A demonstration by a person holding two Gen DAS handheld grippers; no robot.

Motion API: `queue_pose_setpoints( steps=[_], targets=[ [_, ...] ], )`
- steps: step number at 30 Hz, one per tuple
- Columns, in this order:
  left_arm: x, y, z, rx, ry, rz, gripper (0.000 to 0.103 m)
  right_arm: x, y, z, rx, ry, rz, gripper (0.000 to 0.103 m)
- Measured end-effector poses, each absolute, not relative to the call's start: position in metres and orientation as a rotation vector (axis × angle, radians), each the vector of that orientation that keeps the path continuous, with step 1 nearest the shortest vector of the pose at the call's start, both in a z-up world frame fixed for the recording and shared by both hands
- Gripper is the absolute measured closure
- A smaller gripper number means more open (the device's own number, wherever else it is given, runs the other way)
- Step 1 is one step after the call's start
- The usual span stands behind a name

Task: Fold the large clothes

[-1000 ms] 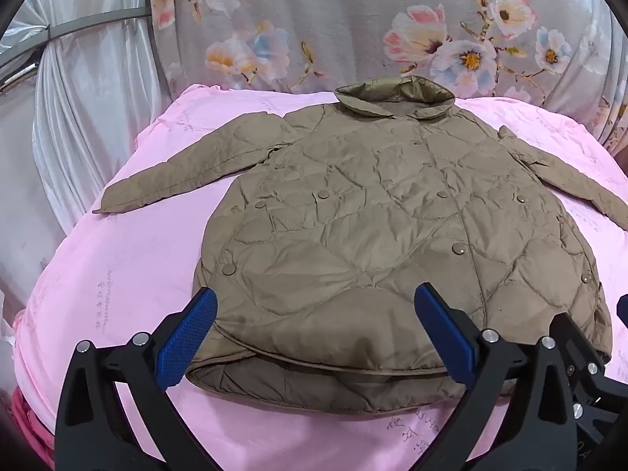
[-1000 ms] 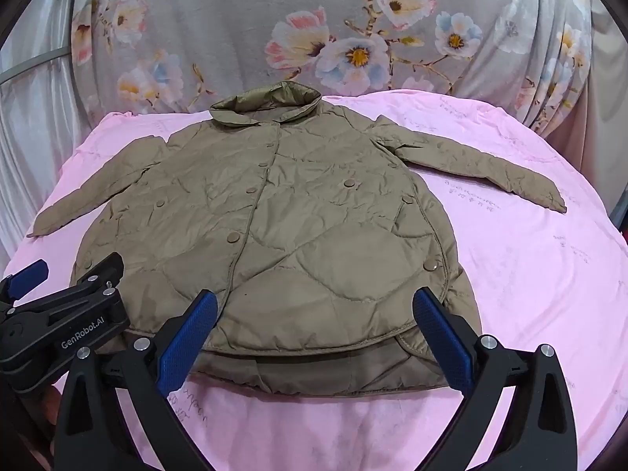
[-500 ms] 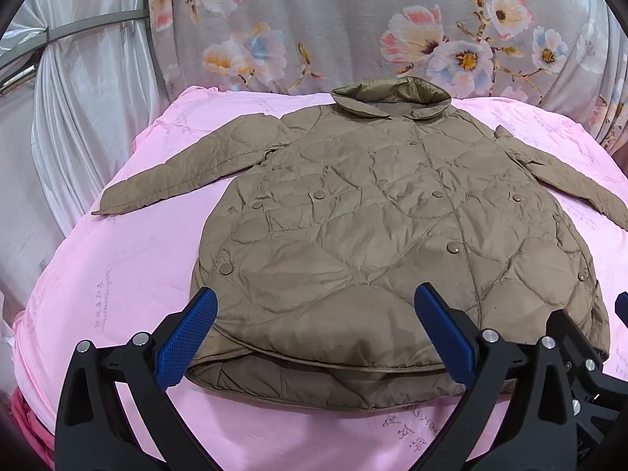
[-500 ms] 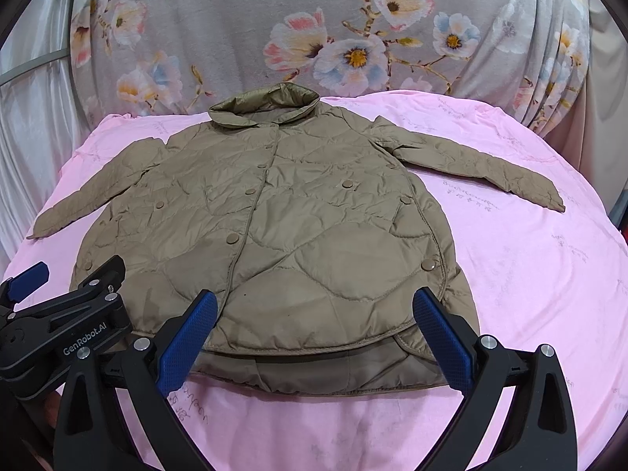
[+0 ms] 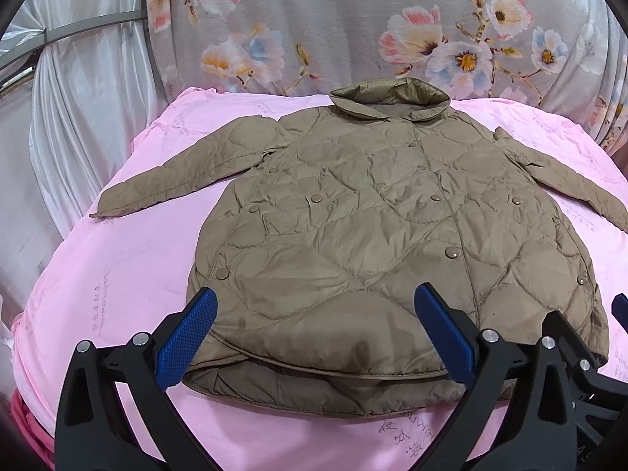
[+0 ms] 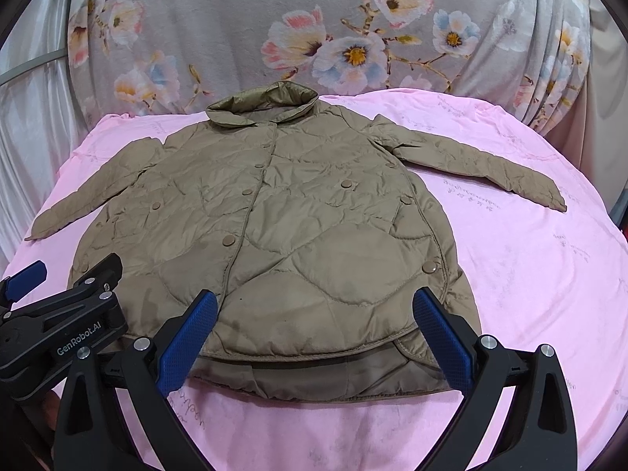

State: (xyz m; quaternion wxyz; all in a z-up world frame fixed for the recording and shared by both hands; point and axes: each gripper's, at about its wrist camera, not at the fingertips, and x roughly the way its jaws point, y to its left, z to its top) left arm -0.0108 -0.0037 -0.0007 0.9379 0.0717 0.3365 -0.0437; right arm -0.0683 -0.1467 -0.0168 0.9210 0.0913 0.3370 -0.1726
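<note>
A khaki quilted jacket (image 5: 373,243) lies flat and buttoned on a pink sheet (image 5: 117,294), collar at the far side, both sleeves spread out. It also shows in the right wrist view (image 6: 282,243). My left gripper (image 5: 314,331) is open and empty, above the hem's left half. My right gripper (image 6: 314,331) is open and empty, above the hem's right half. The left gripper's body (image 6: 59,322) shows at the lower left of the right wrist view.
A grey floral cloth (image 5: 353,27) hangs behind the bed. White curtains (image 5: 78,98) hang at the left. The pink sheet (image 6: 530,274) extends to the right of the jacket, and its front edge lies below the hem.
Both grippers have drifted slightly; the jacket sits a touch higher in both views. The jaws stay open and the jacket has not moved.
</note>
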Motion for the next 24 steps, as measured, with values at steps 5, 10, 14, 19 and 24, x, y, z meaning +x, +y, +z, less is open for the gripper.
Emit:
queue_pose_setpoints(
  steps=[5,10,14,19,24],
  targets=[
    [-0.011,-0.002,0.000,0.145,0.693,-0.089,0.005,-0.068,-0.147,-0.017,0.189,0.694,-0.357,0.005],
    [-0.007,-0.004,0.002,0.147,0.695,-0.086,0.005,-0.067,-0.147,-0.017,0.188,0.693,-0.356,0.005],
    [-0.008,-0.004,0.001,0.147,0.694,-0.087,0.005,-0.066,-0.148,-0.017,0.185,0.694,-0.355,0.005],
    [-0.005,-0.005,0.001,0.145,0.697,-0.084,0.005,-0.062,-0.149,-0.018,0.188,0.701,-0.351,0.005],
    [-0.002,-0.007,0.002,0.149,0.697,-0.082,0.005,-0.054,-0.149,-0.019,0.188,0.708,-0.337,0.005]
  ],
)
